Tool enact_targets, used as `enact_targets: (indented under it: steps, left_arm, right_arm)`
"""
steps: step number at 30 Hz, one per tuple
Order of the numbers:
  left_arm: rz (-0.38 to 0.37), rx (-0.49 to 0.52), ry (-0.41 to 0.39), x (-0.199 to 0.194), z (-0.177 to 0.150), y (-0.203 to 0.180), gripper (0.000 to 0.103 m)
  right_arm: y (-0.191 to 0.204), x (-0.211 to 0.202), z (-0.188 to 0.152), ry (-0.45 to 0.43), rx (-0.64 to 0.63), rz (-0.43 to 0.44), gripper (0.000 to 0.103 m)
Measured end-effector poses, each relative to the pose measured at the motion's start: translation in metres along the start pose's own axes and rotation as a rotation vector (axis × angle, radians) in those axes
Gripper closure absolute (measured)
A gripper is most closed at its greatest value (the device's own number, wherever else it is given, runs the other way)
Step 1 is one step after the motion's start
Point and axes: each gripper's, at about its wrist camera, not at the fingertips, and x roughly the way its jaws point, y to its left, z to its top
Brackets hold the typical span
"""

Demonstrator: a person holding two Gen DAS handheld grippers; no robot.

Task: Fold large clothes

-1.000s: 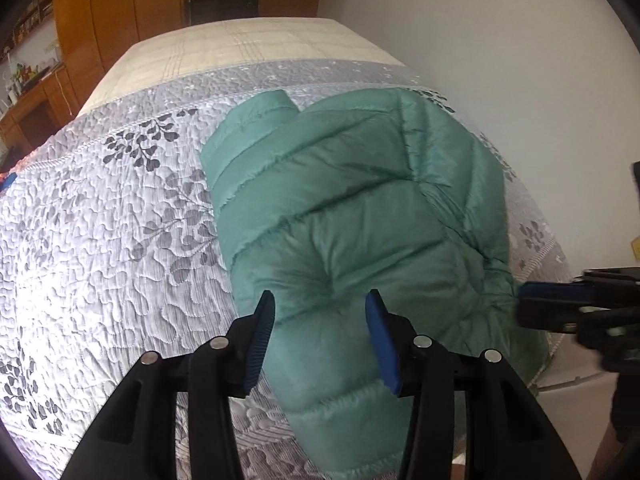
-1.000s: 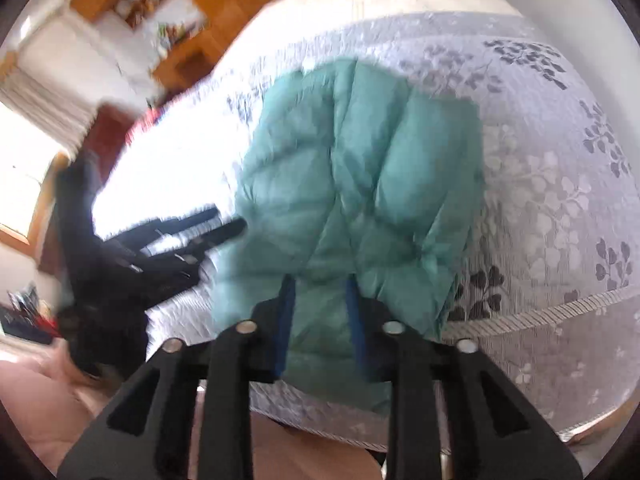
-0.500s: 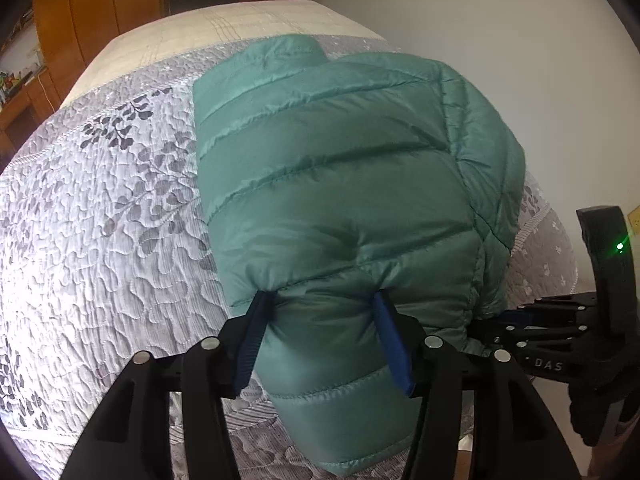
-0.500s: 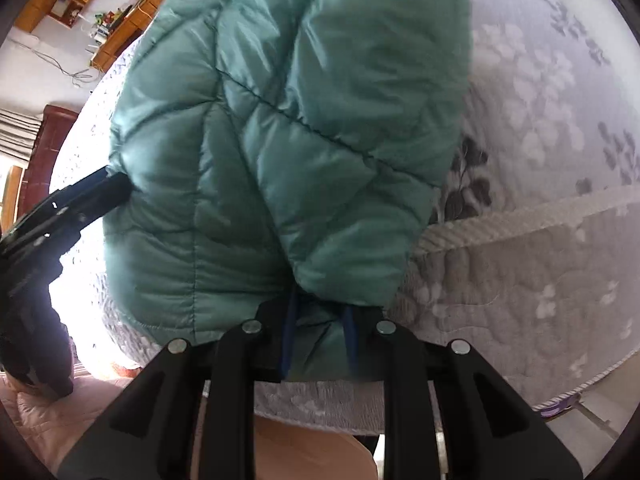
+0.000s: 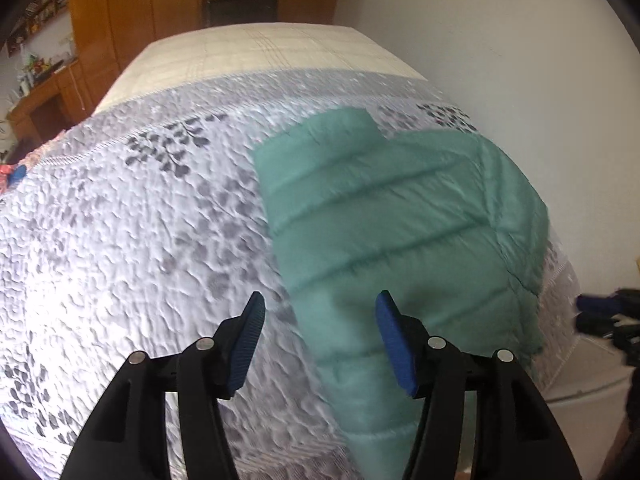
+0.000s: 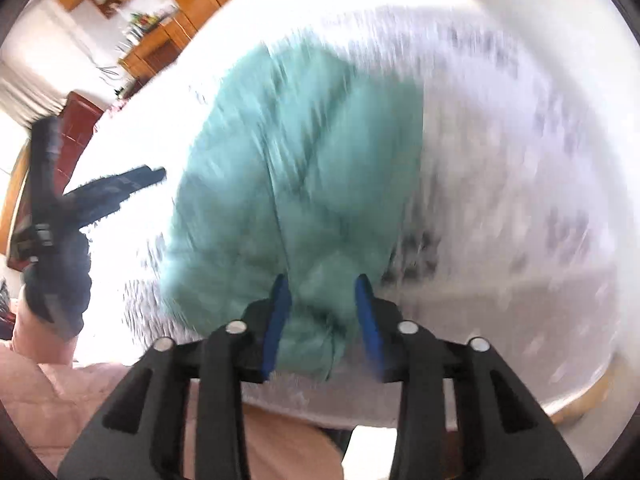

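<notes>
A teal quilted puffer jacket (image 5: 400, 216) lies folded on the bed near its right front corner, one end hanging over the front edge. It also shows, blurred, in the right wrist view (image 6: 296, 168). My left gripper (image 5: 320, 340) is open and empty, above the jacket's left front edge. My right gripper (image 6: 322, 312) is open, its blue pads either side of the jacket's near end, apart from it. The left gripper also shows in the right wrist view (image 6: 120, 188), the right gripper at the right edge of the left wrist view (image 5: 608, 312).
The bed carries a grey and white leaf-patterned quilt (image 5: 120, 240) with a cream mattress part (image 5: 260, 56) beyond. A white wall (image 5: 500, 60) runs along the bed's right side. Wooden cabinets (image 5: 132, 20) and a desk (image 5: 40, 100) stand at the far left.
Both grippers have opened and let go of the jacket. Both have pulled back from it. The jacket now lies flat on the quilt.
</notes>
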Motion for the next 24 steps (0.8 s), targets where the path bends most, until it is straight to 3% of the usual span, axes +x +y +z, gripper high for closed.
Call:
enact_targets:
  steps: [3, 6, 9, 17, 24]
  left_arm:
    - [-0.003, -0.023, 0.01, 0.013, 0.014, 0.004, 0.046]
    - [-0.014, -0.033, 0.001, 0.019, 0.024, 0.001, 0.046]
    - [-0.021, -0.02, -0.011, 0.026, 0.03, -0.006, 0.046]
    - [-0.061, 0.021, 0.051, 0.05, 0.019, -0.034, 0.044]
    - [-0.012, 0.09, 0.07, 0.07, 0.009, -0.053, 0.041]
  right_arm:
    - [0.007, 0.005, 0.035, -0.058, -0.05, 0.013, 0.066]
    - [0.003, 0.033, 0.068, -0.031, -0.058, 0.044, 0.07]
    - [-0.014, 0.059, 0.082, 0.008, -0.03, 0.013, 0.074]
    - [-0.064, 0.098, 0.055, 0.098, 0.101, 0.01, 0.075]
    - [-0.082, 0.126, 0.033, 0.119, 0.18, 0.068, 0.076]
